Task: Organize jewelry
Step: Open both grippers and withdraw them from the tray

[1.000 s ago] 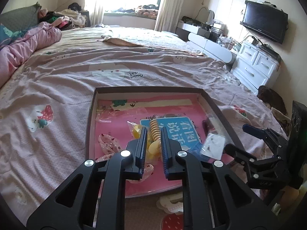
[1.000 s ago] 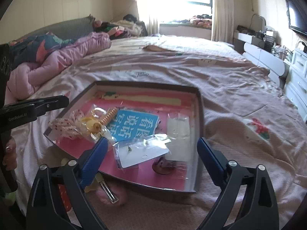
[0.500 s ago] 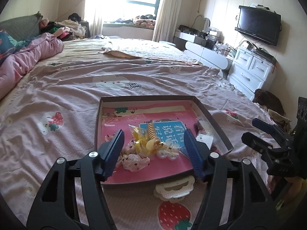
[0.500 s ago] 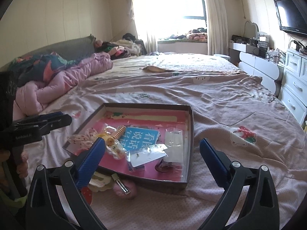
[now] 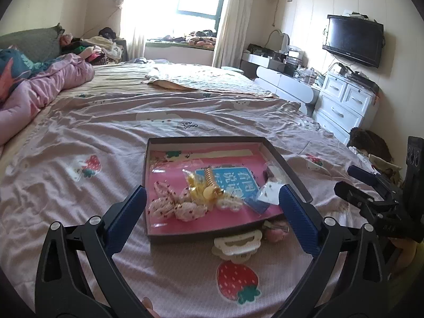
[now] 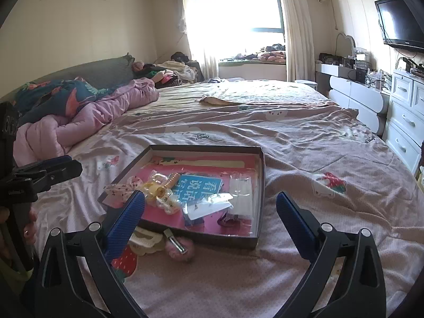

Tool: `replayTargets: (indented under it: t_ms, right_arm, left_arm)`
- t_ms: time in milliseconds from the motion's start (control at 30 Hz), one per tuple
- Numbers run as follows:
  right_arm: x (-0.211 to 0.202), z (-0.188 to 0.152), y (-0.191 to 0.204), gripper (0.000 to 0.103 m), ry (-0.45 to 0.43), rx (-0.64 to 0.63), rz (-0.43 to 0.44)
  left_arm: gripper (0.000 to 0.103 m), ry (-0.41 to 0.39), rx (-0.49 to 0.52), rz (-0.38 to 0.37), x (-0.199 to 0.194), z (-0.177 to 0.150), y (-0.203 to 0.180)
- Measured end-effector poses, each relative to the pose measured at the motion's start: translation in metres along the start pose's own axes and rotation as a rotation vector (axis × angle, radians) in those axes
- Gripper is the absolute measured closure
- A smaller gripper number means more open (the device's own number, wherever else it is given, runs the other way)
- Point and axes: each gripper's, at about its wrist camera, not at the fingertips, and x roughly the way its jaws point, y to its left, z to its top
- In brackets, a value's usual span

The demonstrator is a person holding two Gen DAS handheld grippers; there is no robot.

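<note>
bed [image 5: 106, 122] with pink printed sheet. lying directly on it: shallow dark tray [image 5: 288, 169], cream clip [image 5: 238, 243] and pink fluffy clip [image 6: 180, 249] just beside tray's near edge, pink quilt [image 6: 87, 116] bunched at left, beige blanket [image 5: 206, 79] far side.

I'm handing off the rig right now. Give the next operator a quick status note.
Left gripper: open, holding nothing, above the near edge of the tray.
Right gripper: open, holding nothing, beside it.
In the tray: yellow hair clip, dotted pink bows, clear earring packets.
Still on the bedspread in front of the tray: cream hair clip and pink fluffy clip.
Left to do: pick up those two and place them in the tray.
</note>
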Motion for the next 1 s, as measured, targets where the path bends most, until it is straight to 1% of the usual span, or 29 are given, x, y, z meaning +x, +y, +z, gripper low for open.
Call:
replayTargets:
  t_ms: [133, 267, 500, 733, 800, 867, 1000]
  right_arm:
    - [-0.003, -0.006, 0.002, 0.007, 0.013, -0.007, 0.006]
    - [0.002, -0.015, 0.006, 0.007, 0.051, -0.022, 0.016]
    - [0.017, -0.026, 0.013, 0.007, 0.109, -0.052, 0.024]
    - [0.037, -0.040, 0.018, 0.007, 0.181, -0.070, 0.068]
    - [0.043, -0.044, 0.019, 0.010, 0.203, -0.083, 0.074]
    - [0.052, -0.047, 0.019, 0.018, 0.237, -0.082, 0.096]
    - [0.064, -0.053, 0.020, 0.022, 0.279, -0.083, 0.120]
  left_arm:
    - [0.012, 0.019, -0.011, 0.012, -0.004, -0.014, 0.004]
    - [0.012, 0.058, -0.003, 0.025, -0.002, -0.028, 0.007]
    - [0.012, 0.119, 0.020, 0.031, 0.006, -0.048, 0.009]
    - [0.012, 0.182, 0.058, 0.024, 0.021, -0.068, 0.003]
    - [0.012, 0.198, 0.067, 0.016, 0.026, -0.072, 0.001]
    - [0.012, 0.214, 0.068, 0.004, 0.031, -0.076, 0.000]
    - [0.012, 0.245, 0.078, -0.011, 0.043, -0.080, -0.004]
